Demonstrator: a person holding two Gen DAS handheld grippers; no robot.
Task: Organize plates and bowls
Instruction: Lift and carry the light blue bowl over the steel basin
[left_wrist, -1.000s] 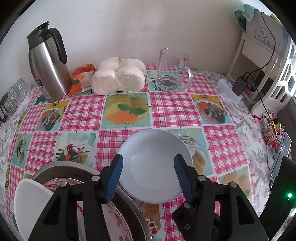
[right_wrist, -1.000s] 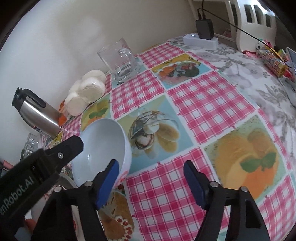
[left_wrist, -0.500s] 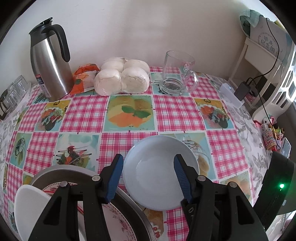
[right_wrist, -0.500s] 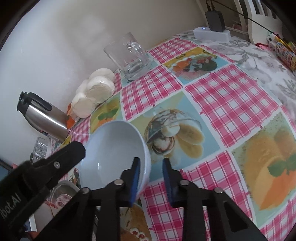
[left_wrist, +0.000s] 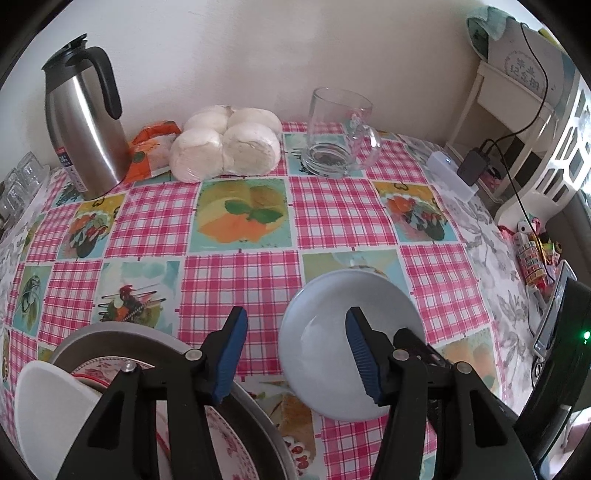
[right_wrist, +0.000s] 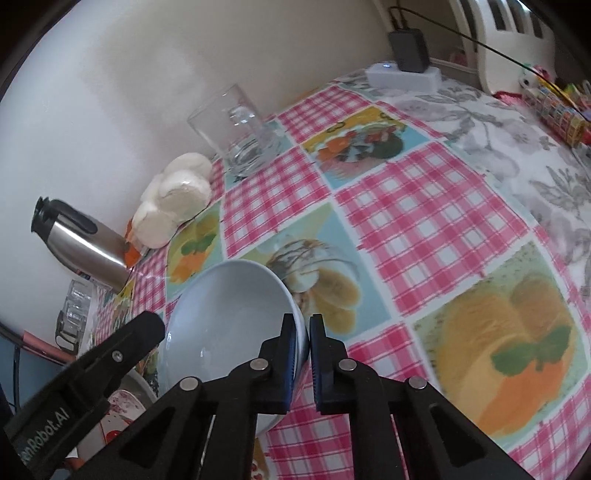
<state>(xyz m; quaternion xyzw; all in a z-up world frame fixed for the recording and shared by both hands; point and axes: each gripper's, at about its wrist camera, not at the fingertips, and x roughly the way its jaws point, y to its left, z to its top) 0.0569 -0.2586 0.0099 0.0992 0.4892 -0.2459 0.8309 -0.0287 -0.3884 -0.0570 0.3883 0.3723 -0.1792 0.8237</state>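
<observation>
A pale blue bowl (right_wrist: 229, 325) hangs tilted just over the checked tablecloth, its rim pinched by my right gripper (right_wrist: 304, 350), which is shut on it. In the left wrist view the same bowl (left_wrist: 332, 332) lies to the right of centre. My left gripper (left_wrist: 295, 354) hovers above it with its jaws closing; only the bowl's left edge shows between them and the pads do not touch it. At the lower left a metal basin (left_wrist: 110, 328) holds a floral plate (left_wrist: 229, 439) and a white bowl (left_wrist: 48, 406).
A steel jug (left_wrist: 85, 122), an orange packet (left_wrist: 151, 147), wrapped white buns (left_wrist: 225, 144) and a glass mug (left_wrist: 340, 136) line the wall. Small glasses (left_wrist: 18, 181) stand far left. A power strip (left_wrist: 450, 173) and clutter sit at the table's right edge.
My right gripper has closed from wide open onto the bowl's rim. The bowl has shifted right in the left wrist view. The left jaws have narrowed slightly.
</observation>
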